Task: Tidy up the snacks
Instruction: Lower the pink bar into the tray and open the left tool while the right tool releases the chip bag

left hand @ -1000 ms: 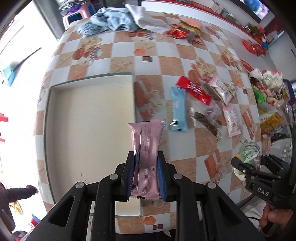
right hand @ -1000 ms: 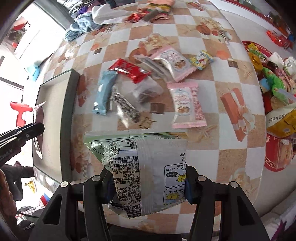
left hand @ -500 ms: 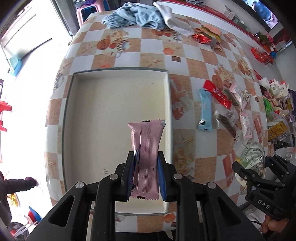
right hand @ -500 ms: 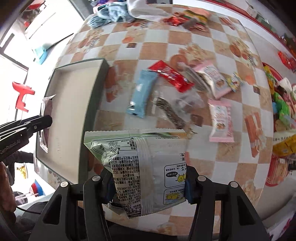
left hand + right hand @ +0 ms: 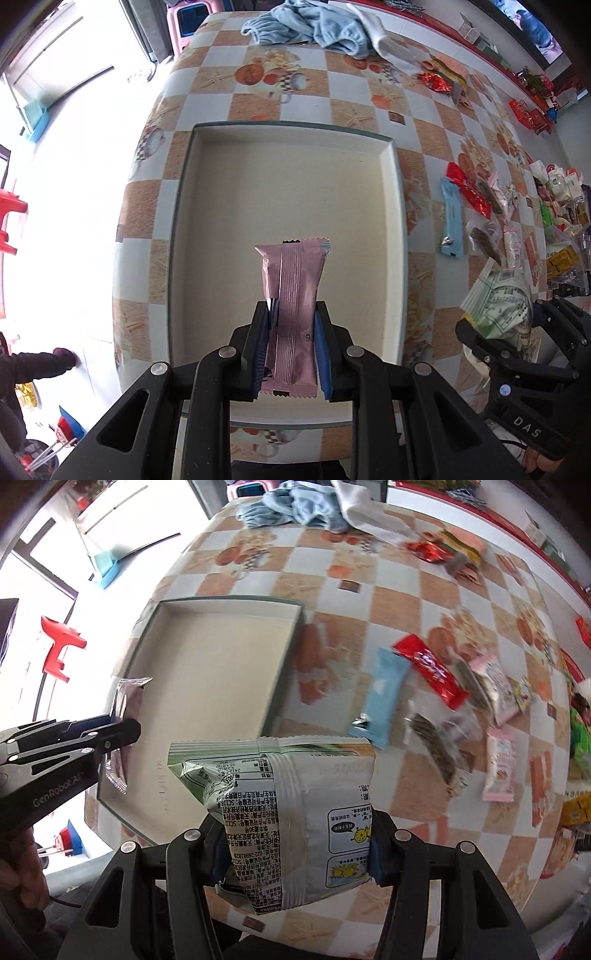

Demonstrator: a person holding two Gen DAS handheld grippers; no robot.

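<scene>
Fingers (image 5: 321,354) clamp pink bar (image 5: 293,295) over tray (image 5: 391,184) | right fingers (image 5: 378,853) clamp green-white pouch (image 5: 295,812), seemingly beside tray.

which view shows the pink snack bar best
The left wrist view: the pink snack bar faces the camera, clamped in the left claw. The right wrist view catches it only edge-on at the left.

Home dining or living area is indicated: table (image 5: 280,107) covered in checkered food-print oilcloth, crumpled blue cloth (image 5: 314,26) at upper centre, plastic stools (image 5: 11,218) at left edge, TV screen (image 5: 535,33) seen upper right.
</scene>
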